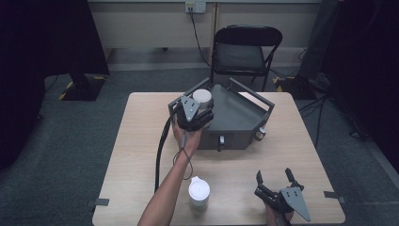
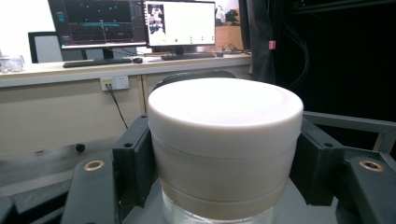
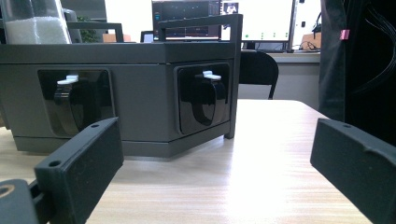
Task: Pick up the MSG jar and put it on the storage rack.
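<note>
White-lidded jar clamped in the left gripper, at the grey tray's left corner.
White grains fill it; a second jar stands near the tray's front; the right gripper gapes empty there.

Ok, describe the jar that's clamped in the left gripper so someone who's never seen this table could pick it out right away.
Start at the grey tray-like unit at the far middle of the wooden table. At its left corner the left gripper is shut on a clear jar with a white lid. A second white-lidded jar stands free near the table's front edge; the one you want is the one clamped between black jaws.
</note>
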The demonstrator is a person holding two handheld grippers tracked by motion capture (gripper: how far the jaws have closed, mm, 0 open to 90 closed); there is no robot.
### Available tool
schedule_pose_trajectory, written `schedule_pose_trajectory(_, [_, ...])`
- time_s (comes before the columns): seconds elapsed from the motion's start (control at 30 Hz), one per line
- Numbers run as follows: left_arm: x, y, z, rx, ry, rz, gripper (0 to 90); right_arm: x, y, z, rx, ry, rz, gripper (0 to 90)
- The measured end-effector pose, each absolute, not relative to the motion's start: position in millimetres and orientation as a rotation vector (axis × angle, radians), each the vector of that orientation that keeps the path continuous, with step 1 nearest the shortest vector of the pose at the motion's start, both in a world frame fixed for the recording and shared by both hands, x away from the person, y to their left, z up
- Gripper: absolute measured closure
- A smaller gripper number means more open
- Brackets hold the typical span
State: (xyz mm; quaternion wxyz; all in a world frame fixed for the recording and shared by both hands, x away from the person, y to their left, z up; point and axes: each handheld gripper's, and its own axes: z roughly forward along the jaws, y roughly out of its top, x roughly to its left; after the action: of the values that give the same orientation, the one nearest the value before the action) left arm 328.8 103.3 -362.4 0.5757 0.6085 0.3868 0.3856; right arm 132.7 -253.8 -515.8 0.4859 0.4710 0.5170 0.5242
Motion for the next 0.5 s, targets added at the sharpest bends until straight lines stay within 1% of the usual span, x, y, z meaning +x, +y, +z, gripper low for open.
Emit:
schedule_pose_trajectory(0.13, [328.7, 103.2, -360.4, 1.419, 0.929, 0.886, 33.3, 132.7, -253.8, -515.8, 1.147, 1.257, 1.276, 0.9])
schedule_pose_trajectory(0.17, [329.5, 103.3, -360.3, 1.408, 0.944, 0.871, 26.7, 132.7, -253.8, -515.8, 1.147, 1.257, 1.276, 0.9])
schedule_pose_trajectory(0.2, [329.2, 101.7, -360.3, 1.399, 0.961, 0.874, 17.2, 132.7, -253.9, -515.8, 1.147, 1.258, 1.276, 0.9])
schedule_pose_trajectory(0.33, [328.4, 101.1, -361.2, 1.389, 0.968, 0.876, 2.2, 132.7, -253.9, -515.7, 1.147, 1.258, 1.276, 0.9])
schedule_pose_trajectory(0.37, [328.3, 102.7, -361.1, 1.392, 0.958, 0.875, 0.3, 132.8, -253.9, -515.8, 1.146, 1.258, 1.275, 0.9])
schedule_pose_trajectory(0.5, [328.2, 105.7, -357.9, 1.404, 0.951, 0.864, 0.0, 132.7, -253.8, -515.8, 1.146, 1.258, 1.276, 1.0])
